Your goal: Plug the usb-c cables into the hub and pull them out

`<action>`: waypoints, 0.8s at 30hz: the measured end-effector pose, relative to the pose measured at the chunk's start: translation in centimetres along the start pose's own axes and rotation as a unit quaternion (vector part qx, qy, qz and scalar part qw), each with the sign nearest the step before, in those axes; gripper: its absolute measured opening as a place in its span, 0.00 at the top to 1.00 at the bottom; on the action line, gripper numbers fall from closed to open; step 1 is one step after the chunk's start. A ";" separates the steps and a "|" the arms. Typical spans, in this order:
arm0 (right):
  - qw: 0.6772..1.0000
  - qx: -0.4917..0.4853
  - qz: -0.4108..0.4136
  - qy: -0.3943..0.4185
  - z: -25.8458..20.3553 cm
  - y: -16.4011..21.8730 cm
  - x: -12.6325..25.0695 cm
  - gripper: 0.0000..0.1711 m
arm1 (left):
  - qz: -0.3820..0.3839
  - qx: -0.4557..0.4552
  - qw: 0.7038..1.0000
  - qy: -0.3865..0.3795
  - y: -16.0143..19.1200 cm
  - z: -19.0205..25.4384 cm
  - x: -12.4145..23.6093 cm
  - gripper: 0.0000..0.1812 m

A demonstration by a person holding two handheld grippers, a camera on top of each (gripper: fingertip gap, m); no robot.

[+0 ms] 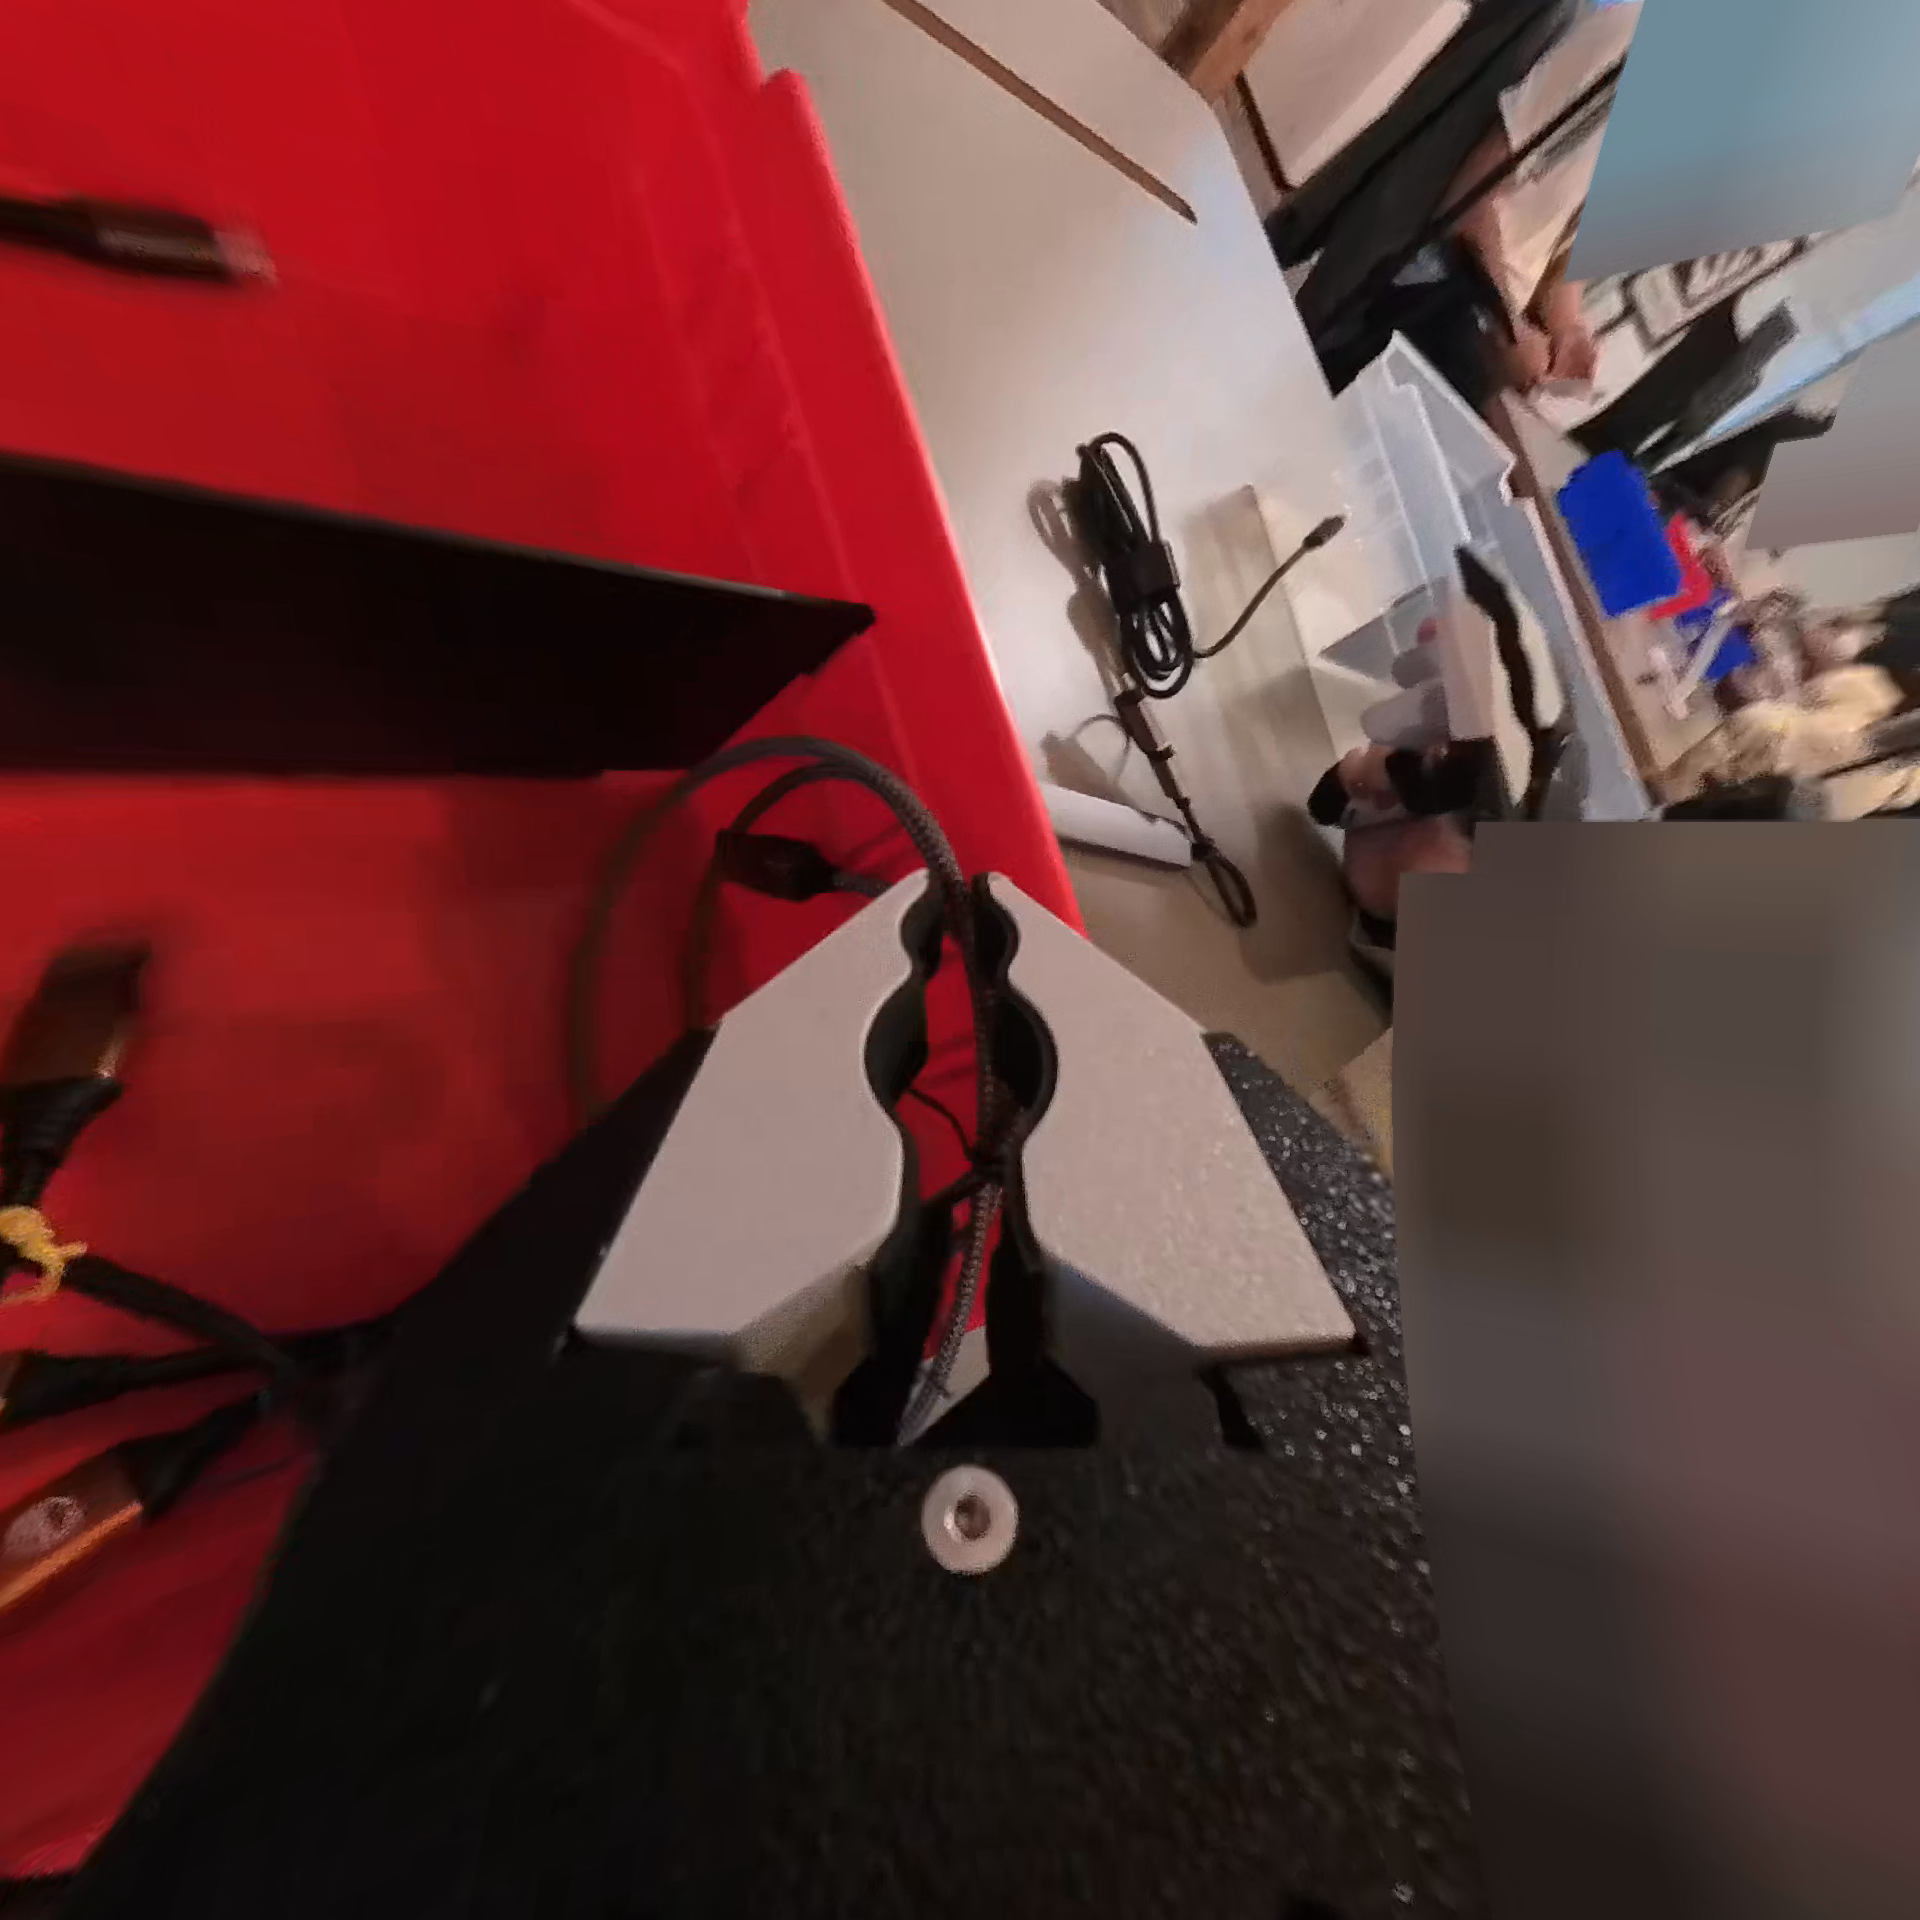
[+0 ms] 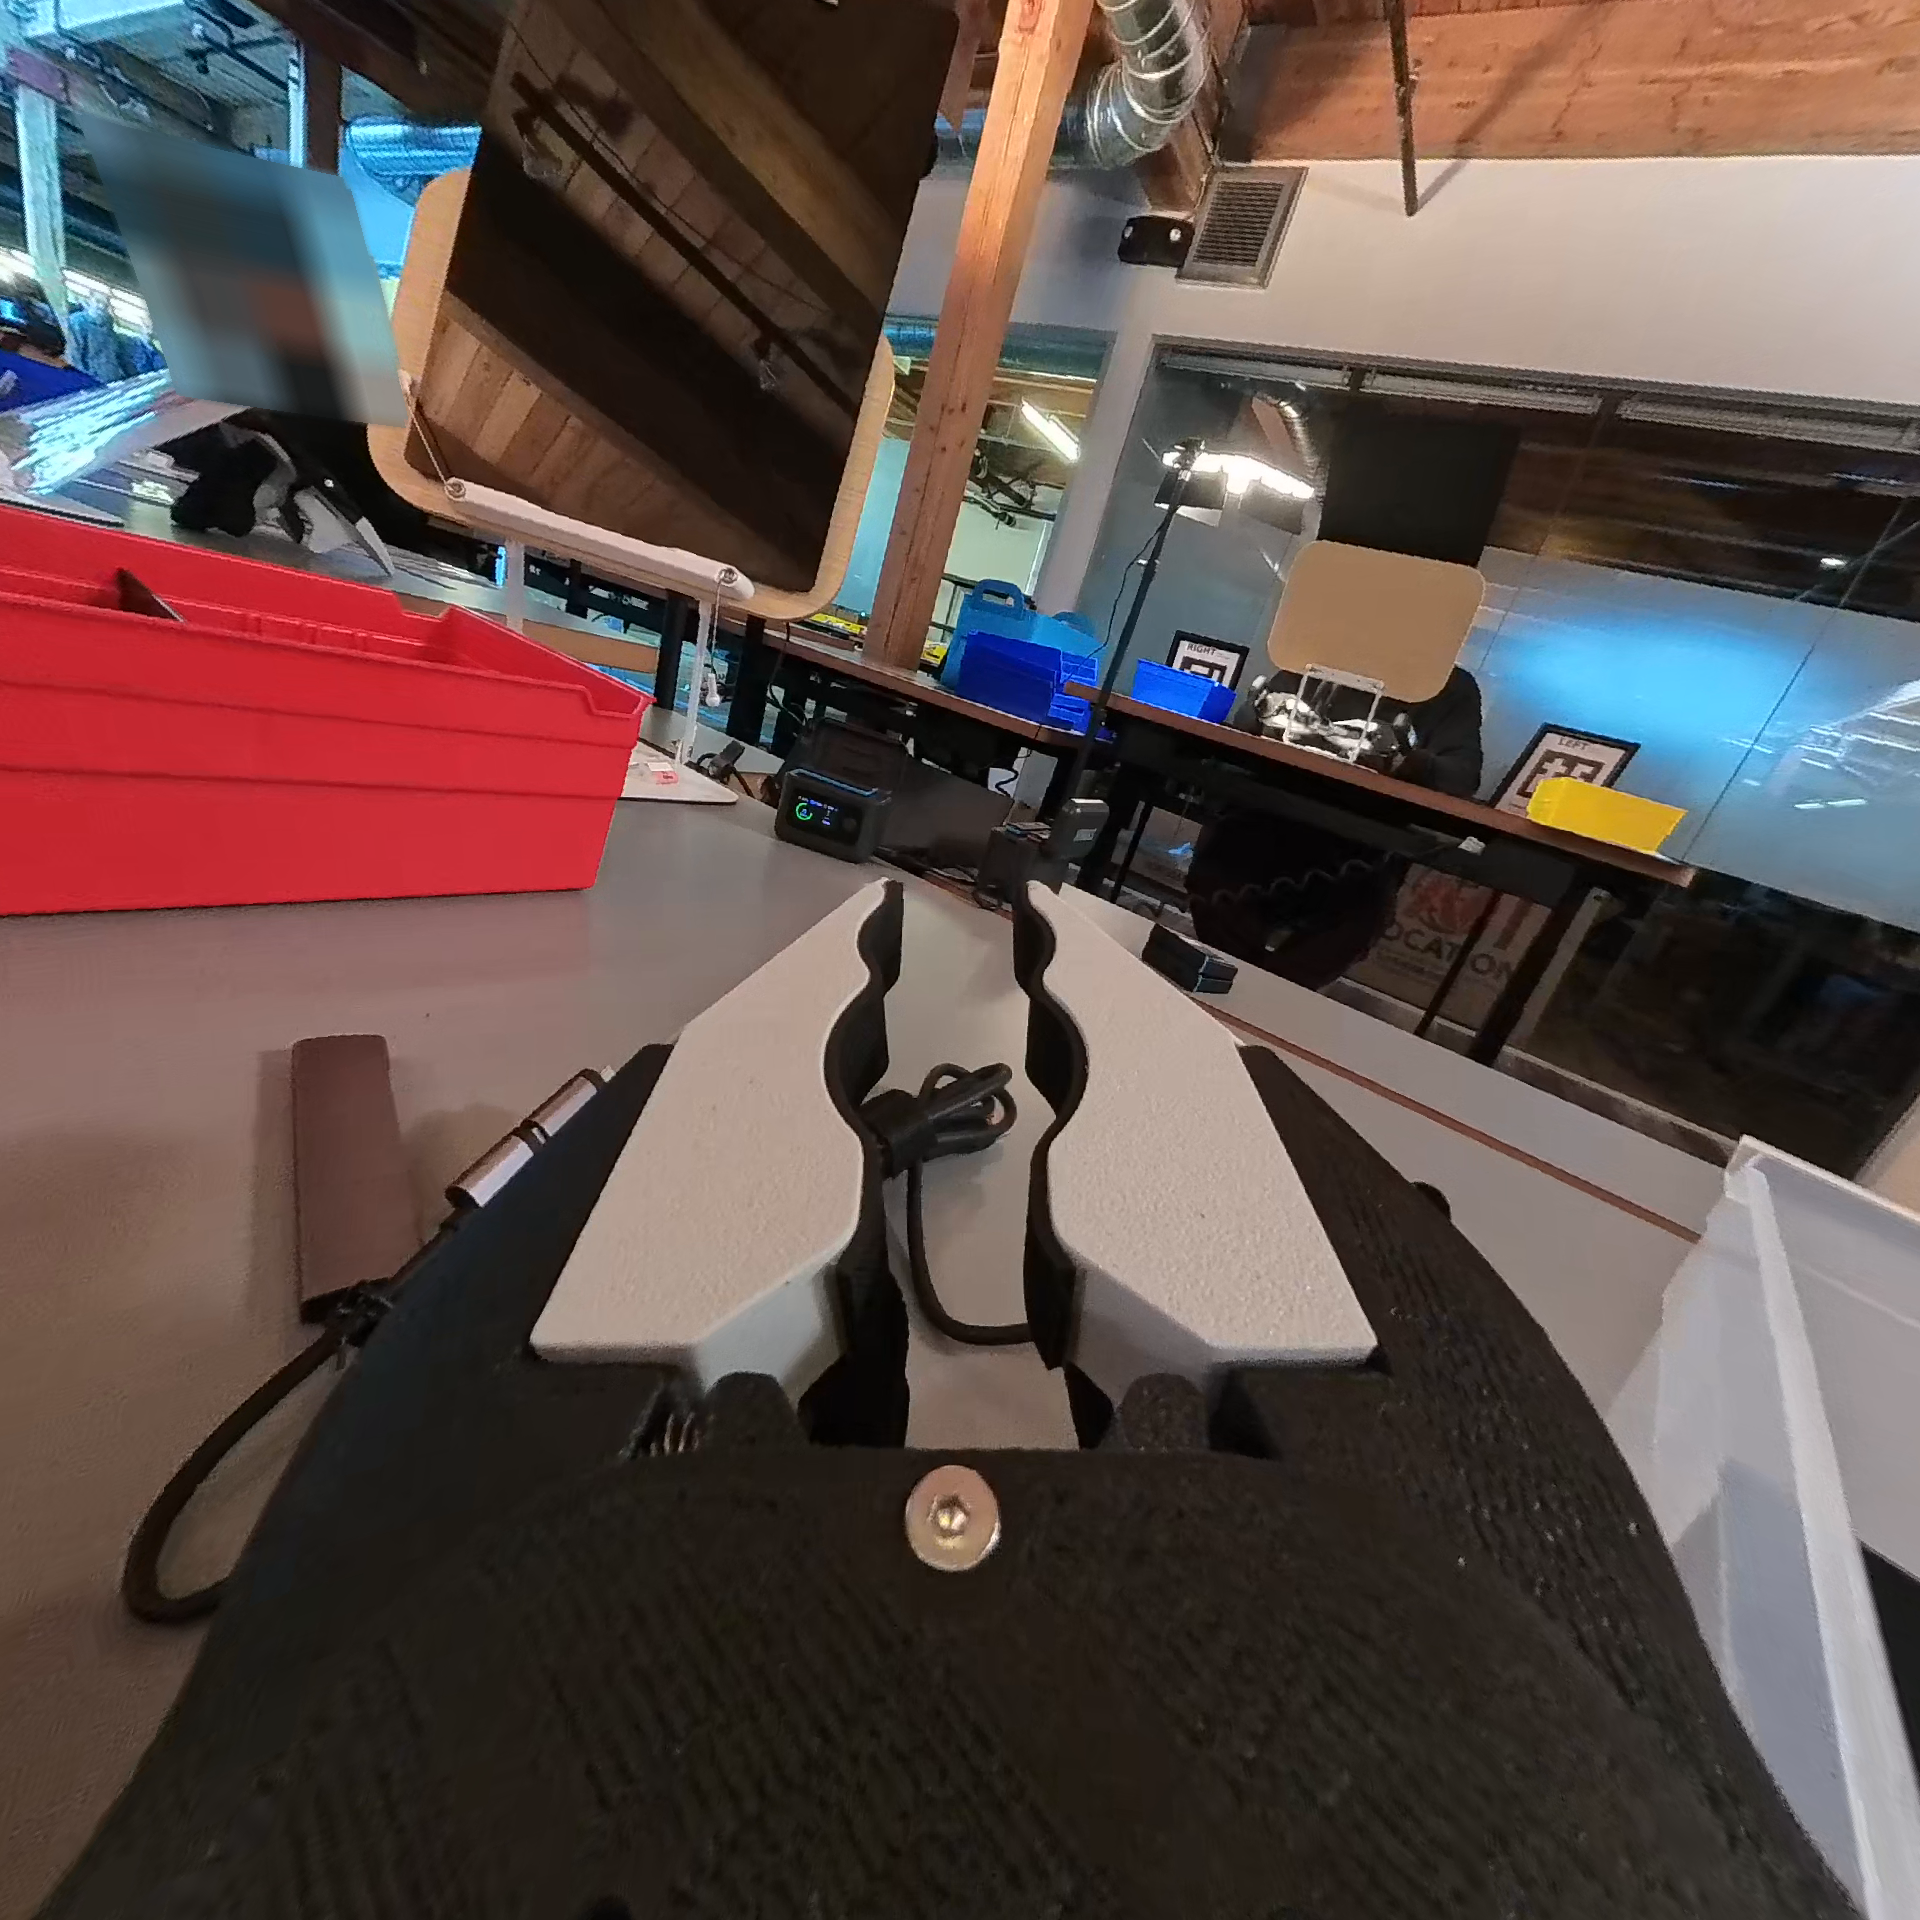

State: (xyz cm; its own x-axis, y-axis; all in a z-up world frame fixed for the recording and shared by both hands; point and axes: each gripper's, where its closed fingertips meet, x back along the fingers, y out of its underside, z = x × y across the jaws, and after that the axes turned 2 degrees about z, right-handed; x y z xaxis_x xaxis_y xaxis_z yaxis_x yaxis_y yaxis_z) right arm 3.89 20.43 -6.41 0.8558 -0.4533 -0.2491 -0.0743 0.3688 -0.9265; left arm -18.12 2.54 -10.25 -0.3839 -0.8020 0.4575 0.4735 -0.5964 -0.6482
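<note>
Cable first: a braided dark cable (image 1: pixel 961 997) runs right down the slot of the left gripper (image 1: pixel 956 914), pinched between the 2 grey fingers (image 1: pixel 769 1143), which are drawn in tight on it. Its long axis follows the fingers, near to far, then it arches over the tips and curls back left and down toward the red bin (image 1: pixel 468 364). A dark connector (image 1: pixel 774 862) sits just left of the fingertips, its long axis lying left to right; which end is the plug, blur hides. Farther left in the bin, more blurred cable ends (image 1: pixel 73 1299) lie bundled, and a black flat slab (image 1: pixel 364 644) lies across the bin beyond the gripper.

Over on the right gripper (image 2: pixel 958 904), the jaws stand apart with nothing between them. Seen through the gap, a coiled black cable (image 2: pixel 940 1127) rests on the grey table (image 2: pixel 260 987) below. A brown flat hub (image 2: pixel 348 1169) lies on the table left of the gripper, long axis near to far, a cord (image 2: pixel 208 1475) trailing from its near end. The red bin (image 2: pixel 291 769) stands far left.
</note>
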 end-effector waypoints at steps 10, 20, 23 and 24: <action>1.000 0.013 0.002 -0.009 -0.4 -0.1 0.0 0.89 | 0.181 -0.202 0.962 -0.026 -11.1 9.8 8.8 0.99; 1.000 0.021 0.006 0.003 -0.1 -0.3 0.1 0.89 | 0.240 -0.332 0.909 0.079 -18.9 22.8 5.9 1.00; 1.000 0.024 0.007 0.009 0.2 -0.3 0.2 0.89 | 0.231 -0.283 0.926 0.098 -19.9 22.1 0.0 1.00; 1.000 0.024 0.007 0.011 0.3 -0.3 0.2 0.89 | 0.208 -0.271 0.934 0.102 -19.4 21.6 -2.7 1.00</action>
State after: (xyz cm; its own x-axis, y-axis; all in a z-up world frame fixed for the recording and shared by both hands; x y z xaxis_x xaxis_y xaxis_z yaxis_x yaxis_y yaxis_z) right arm 4.20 20.47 -6.10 0.8430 -0.4663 -0.2682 -0.0607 0.4129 -0.9088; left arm -9.18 15.61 14.25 -0.4257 -0.9049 0.0075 0.1650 -0.0857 -0.9826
